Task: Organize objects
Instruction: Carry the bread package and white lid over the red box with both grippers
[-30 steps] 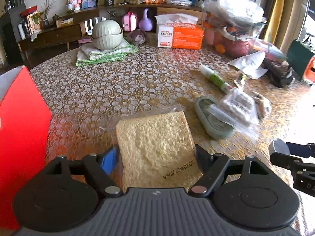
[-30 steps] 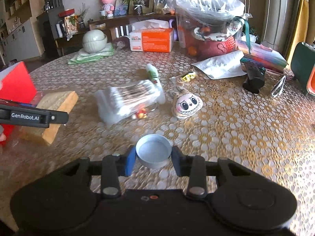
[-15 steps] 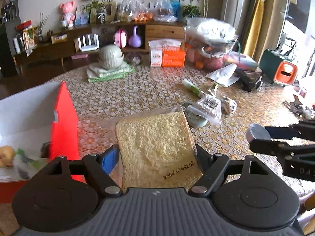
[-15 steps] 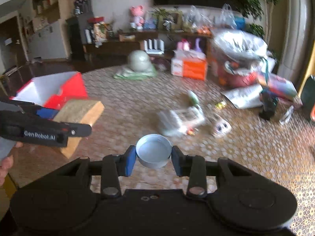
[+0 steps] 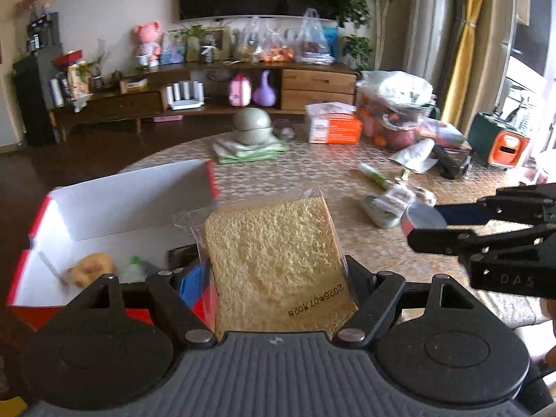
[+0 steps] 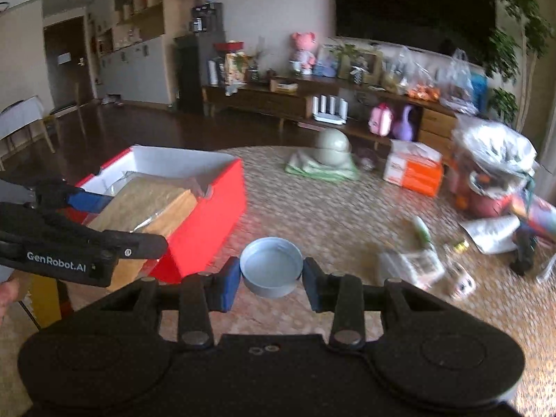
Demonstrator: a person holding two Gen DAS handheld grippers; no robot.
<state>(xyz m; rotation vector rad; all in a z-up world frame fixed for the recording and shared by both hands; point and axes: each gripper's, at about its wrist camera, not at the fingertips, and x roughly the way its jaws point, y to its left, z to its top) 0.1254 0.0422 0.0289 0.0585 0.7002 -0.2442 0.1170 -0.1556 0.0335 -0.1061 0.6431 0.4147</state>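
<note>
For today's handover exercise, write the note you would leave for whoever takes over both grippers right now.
Left gripper: shut on the bagged bread slice, held above the red box.
Right gripper: shut on the grey round lid, above the table.
Done: a bun-like item and a few other things lie in the box.
Left: release the bread into the box, then the lid; the green tube and the packets beside it wait on the table.

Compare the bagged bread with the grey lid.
The bagged bread is square, tan, spongy and plastic-wrapped; the grey lid is round, smooth and bare. The bread fills the left claw, over the red box; the lid is smaller. Both are held clamped above the table.
</note>
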